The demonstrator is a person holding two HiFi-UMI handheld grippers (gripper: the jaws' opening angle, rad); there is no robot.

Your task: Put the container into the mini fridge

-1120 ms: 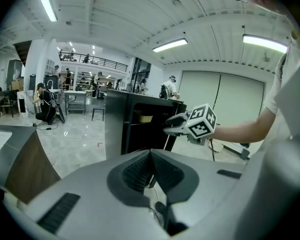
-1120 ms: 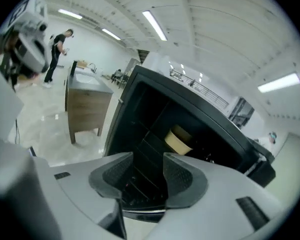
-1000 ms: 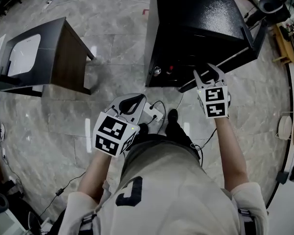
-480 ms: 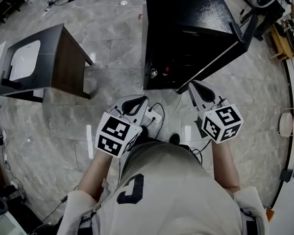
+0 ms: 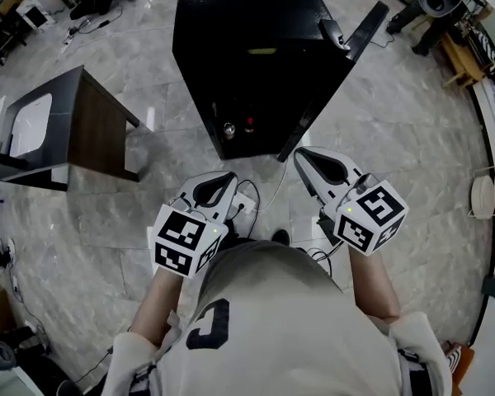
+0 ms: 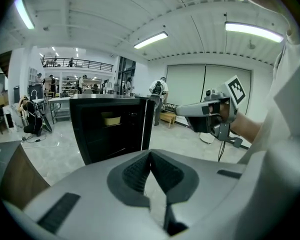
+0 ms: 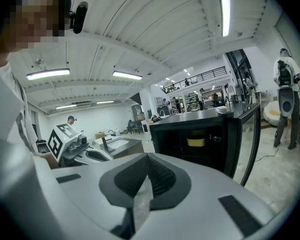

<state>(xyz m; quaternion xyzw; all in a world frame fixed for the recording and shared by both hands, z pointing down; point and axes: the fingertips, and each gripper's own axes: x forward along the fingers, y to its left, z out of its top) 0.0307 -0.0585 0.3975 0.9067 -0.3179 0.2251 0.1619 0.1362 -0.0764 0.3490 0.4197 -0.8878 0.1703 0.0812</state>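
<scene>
Backing away, right gripper (image 5: 301, 154) jaws now pinched together like the left gripper (image 5: 229, 176) jaws, both empty; container (image 7: 195, 142) sits inside the open mini fridge (image 5: 256, 97).

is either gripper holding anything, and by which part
Nothing: the left gripper and right gripper are both shut and empty; the container sits inside the mini fridge.

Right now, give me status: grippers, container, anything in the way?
Left gripper and right gripper both shut, empty. Container sits inside the mini fridge. Fridge door stands open; no obstruction seen ahead.
</scene>
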